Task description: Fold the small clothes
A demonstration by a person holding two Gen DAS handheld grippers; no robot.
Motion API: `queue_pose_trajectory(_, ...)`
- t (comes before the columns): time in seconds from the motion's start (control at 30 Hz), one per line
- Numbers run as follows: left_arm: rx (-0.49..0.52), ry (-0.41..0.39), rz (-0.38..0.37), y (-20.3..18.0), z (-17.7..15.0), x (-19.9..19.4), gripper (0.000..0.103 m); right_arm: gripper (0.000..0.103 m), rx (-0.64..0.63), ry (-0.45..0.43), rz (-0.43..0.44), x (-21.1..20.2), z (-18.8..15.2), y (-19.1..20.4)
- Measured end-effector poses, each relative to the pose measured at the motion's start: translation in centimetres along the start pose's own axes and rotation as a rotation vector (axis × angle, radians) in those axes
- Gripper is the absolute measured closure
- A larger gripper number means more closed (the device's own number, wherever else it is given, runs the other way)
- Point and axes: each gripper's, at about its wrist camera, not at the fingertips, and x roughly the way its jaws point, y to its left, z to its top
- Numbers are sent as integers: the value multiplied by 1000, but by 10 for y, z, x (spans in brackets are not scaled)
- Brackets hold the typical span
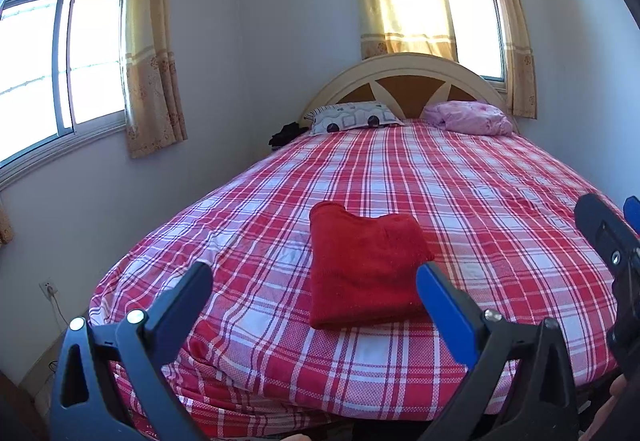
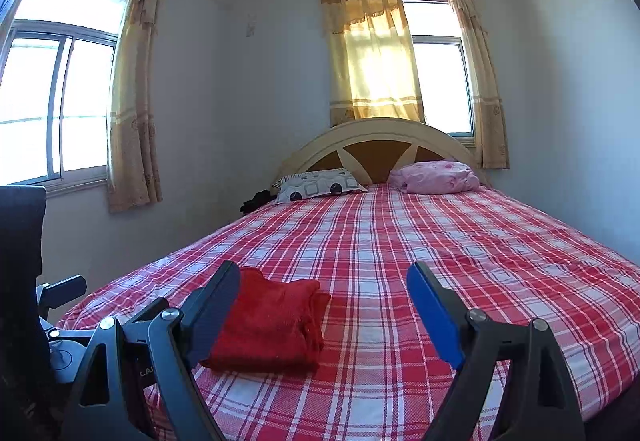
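A: Where's the red cloth (image 1: 364,269)?
B: Folded flat on the plaid bed (image 1: 480,193), near the foot end, nothing touching it.
A: And the tongs?
B: Left gripper (image 1: 316,289) gapes wide, empty, just short of the cloth. Right gripper (image 2: 324,297) spread wide too, empty, beside it.

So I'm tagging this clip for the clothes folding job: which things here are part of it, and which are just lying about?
Part of the job:
- red garment, folded on the checked bedspread
- left tool, open
- right tool, open

Just lying about:
- patterned pillow
- pink bundle
- dark item beside the bed
- curtains
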Motion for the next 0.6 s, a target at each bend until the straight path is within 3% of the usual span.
queue_pose_trajectory(0.6, -9, -20, 19, 4, 3, -1, 0, 17, -6, -41, -8, -8, 2, 2)
